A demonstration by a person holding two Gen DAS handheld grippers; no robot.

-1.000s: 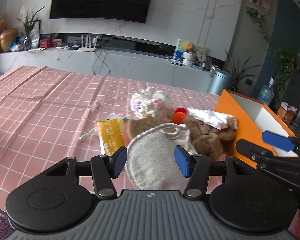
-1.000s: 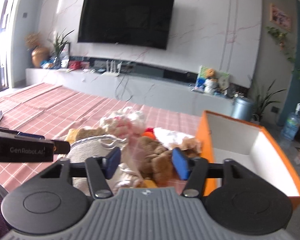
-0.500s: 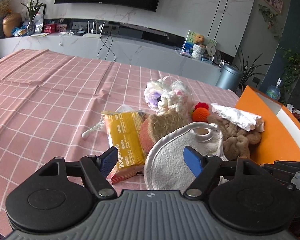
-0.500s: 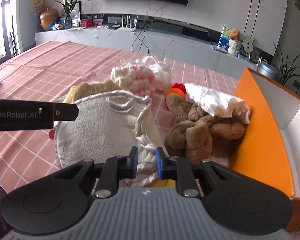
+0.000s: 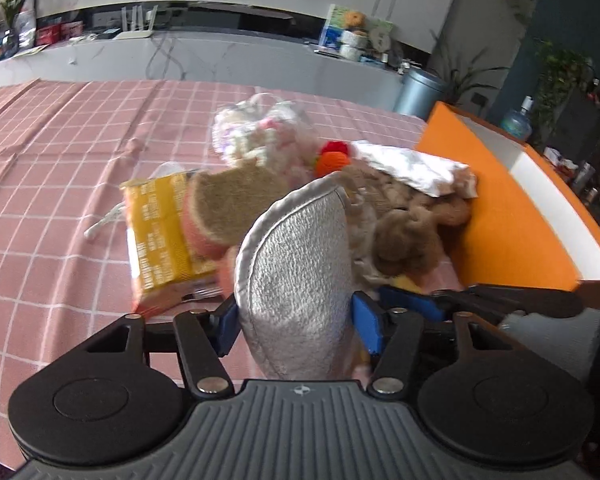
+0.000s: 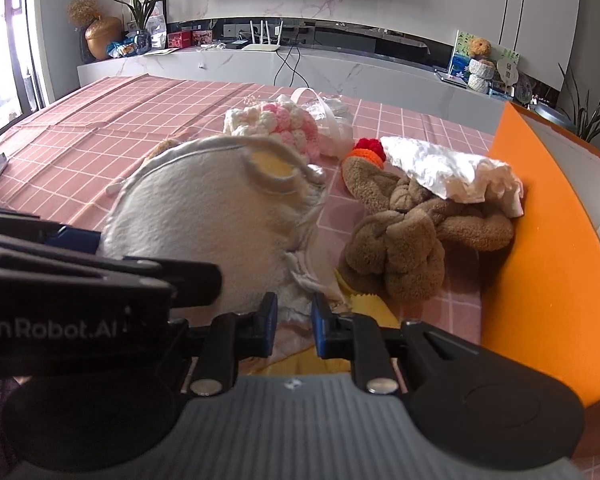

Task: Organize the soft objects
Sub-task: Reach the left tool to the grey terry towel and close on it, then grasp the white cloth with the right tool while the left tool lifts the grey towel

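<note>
Jaws of both grippers grip grey bib point(image 5: 300, 272).

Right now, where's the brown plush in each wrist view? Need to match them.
Left wrist: brown plush right of centre, behind the grey bib, against the orange box.
Right wrist: brown plush right of centre, right of the bib, left of the box wall.
Shared landmark: the white cloth draped on the plush's far end.

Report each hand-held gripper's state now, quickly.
Left hand-held gripper: jaws just closed onto the grey bib between them.
Right hand-held gripper: jaws just closed, pinching the bib's white edge.
</note>
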